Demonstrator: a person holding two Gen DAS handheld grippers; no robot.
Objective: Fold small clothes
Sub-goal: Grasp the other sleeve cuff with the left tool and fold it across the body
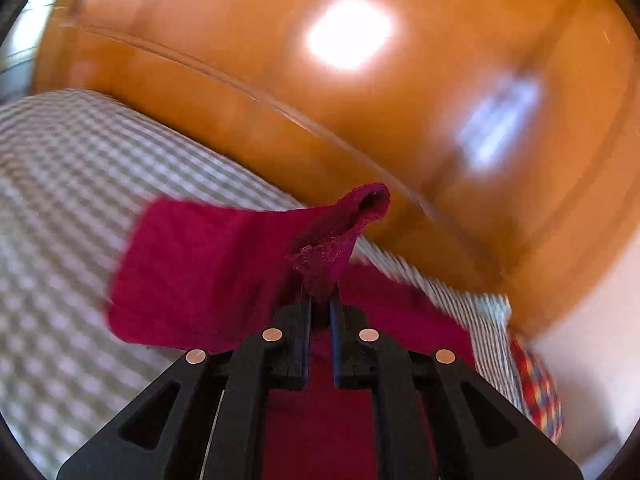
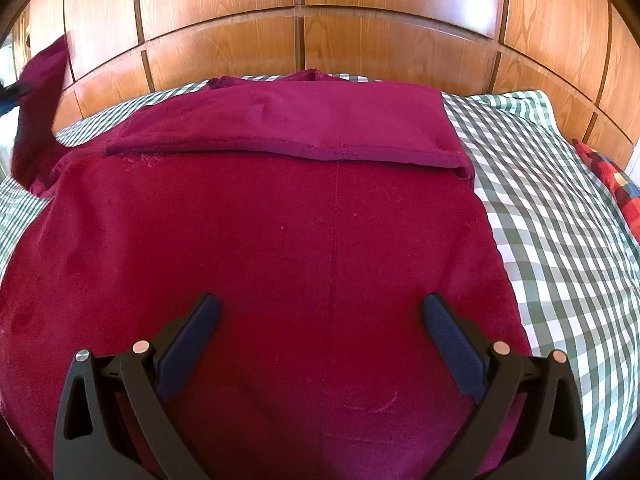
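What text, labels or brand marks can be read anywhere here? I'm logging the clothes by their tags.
None: no word, number or sign can be read in either view.
The crimson garment shows no tag or print, nor does the part pinched in the left gripper.
The checked bedsheet, the wooden headboard and the multicoloured cloth bear only patterns.
The left wrist view is motion-blurred.

home bedroom. bed dressed in green-and-white checked sheet; panelled, glossy wooden headboard close behind it, reflecting window light; multicoloured patchwork cushion or cover at bed's far right edge; crimson garment spread flat over the sheet.
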